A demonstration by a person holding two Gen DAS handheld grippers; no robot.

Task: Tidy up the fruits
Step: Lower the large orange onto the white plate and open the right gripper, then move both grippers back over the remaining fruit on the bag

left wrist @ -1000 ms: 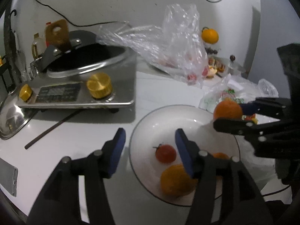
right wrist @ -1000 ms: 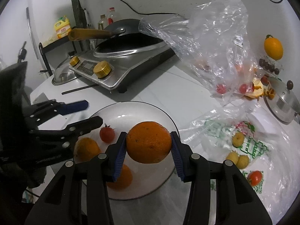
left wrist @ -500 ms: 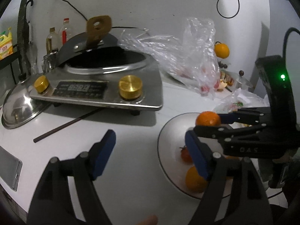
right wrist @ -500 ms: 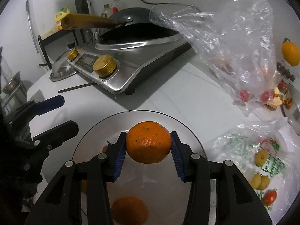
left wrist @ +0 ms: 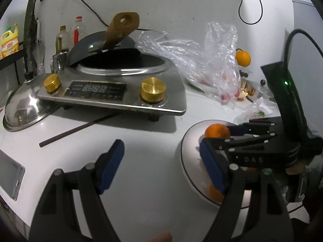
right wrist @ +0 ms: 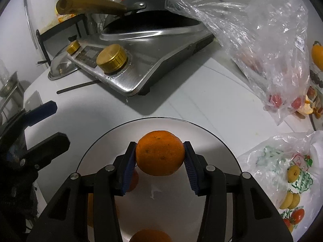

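My right gripper point(right wrist: 160, 157) is shut on an orange point(right wrist: 160, 152), holding it just over the white plate point(right wrist: 212, 135). More oranges lie on the plate near its front edge, one point(right wrist: 150, 235) below the held fruit and others partly hidden behind the gripper's fingers. In the left wrist view the same orange point(left wrist: 217, 130) shows between the right gripper's pads above the plate point(left wrist: 186, 151). My left gripper point(left wrist: 161, 163) stands open over the bare white counter to the left of the plate, with nothing between its fingers.
A steel induction cooker point(left wrist: 113, 88) with a wok stands behind, a metal lid point(left wrist: 22, 109) and a chopstick point(left wrist: 76, 127) to its left. Clear plastic bags with small red fruits point(right wrist: 274, 98) and yellow fruits point(right wrist: 292, 173) lie right of the plate. Another orange point(left wrist: 243, 58) sits far back.
My left gripper opened wider and drew away to the left off the plate. My right gripper carried the orange forward and lower over the plate.
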